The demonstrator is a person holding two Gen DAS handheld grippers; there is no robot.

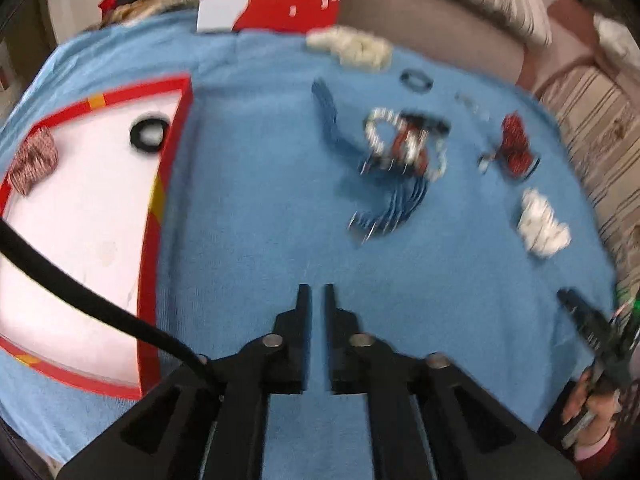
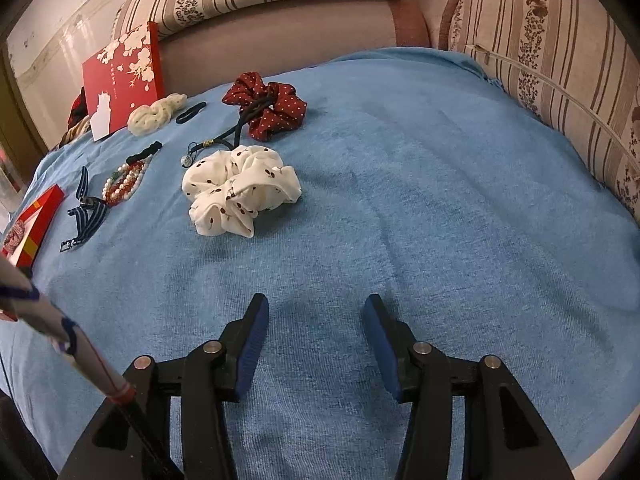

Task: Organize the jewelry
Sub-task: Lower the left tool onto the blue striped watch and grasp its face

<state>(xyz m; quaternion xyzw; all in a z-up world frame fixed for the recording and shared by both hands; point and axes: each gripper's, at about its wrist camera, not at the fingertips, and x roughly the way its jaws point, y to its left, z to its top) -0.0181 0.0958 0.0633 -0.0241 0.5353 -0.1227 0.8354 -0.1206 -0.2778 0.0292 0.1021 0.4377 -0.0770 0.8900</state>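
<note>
Soft scrunchies and a bead bracelet wait on the blue towel.

The white cherry-print scrunchie (image 2: 240, 192) is light, floppy fabric (pinch a ruffle); the bead bracelet (image 2: 122, 184) is hard and slippery. The red box (image 1: 164, 184) lies left. The left hand-held gripper (image 1: 318, 292) is nearly closed, empty; the right hand-held gripper (image 2: 316, 308) gapes wide, empty.

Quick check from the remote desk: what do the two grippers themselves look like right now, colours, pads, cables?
Both are black plastic linkages with round silver pivot pins. The left gripper has plain black fingers, and a thick black cable runs to its base. The right gripper carries ribbed blue pads on its fingers; a white cable with red and blue markings passes beside it.
</note>
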